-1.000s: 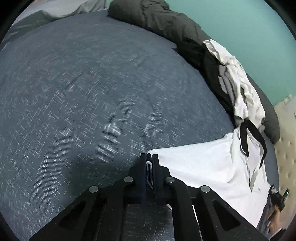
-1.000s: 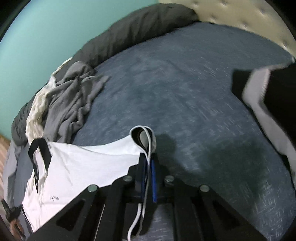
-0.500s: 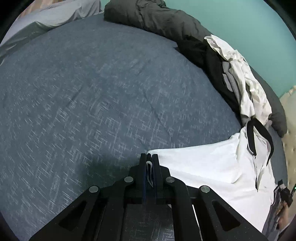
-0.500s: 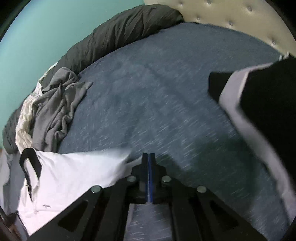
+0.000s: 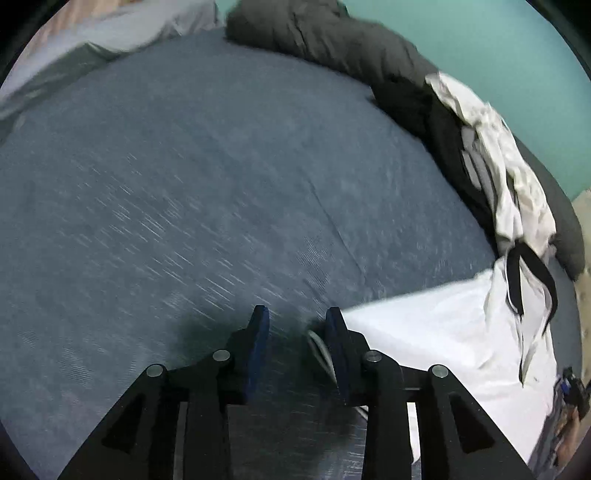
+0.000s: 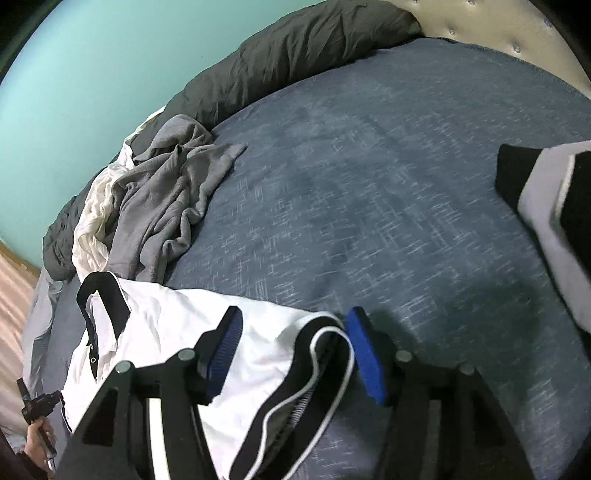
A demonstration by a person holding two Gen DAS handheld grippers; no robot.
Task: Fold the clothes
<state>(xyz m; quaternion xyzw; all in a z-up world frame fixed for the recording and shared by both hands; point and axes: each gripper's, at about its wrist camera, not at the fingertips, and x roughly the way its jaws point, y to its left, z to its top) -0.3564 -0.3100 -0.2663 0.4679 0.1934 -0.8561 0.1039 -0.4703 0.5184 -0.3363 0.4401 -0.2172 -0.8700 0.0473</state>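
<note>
A white polo shirt (image 6: 173,332) with a black collar (image 6: 107,295) lies spread on the blue bed. Its black-trimmed sleeve cuff (image 6: 317,354) rests between the spread fingers of my right gripper (image 6: 293,350), which is open. In the left wrist view the same white polo shirt (image 5: 443,325) lies at lower right, its collar (image 5: 517,273) toward the wall. My left gripper (image 5: 295,332) is open over the bedspread, with a shirt edge (image 5: 317,343) just inside its right finger.
A heap of grey and white clothes (image 6: 159,199) lies by a dark duvet (image 6: 295,51) along the teal wall. A black and grey garment (image 6: 554,206) sits at the right. A padded headboard (image 6: 498,33) is behind. A hand holds a gripper handle (image 6: 37,406).
Both grippers have opened and let go of the white shirt, whose sleeves now lie on the bed. The right gripper drew back toward the shirt.
</note>
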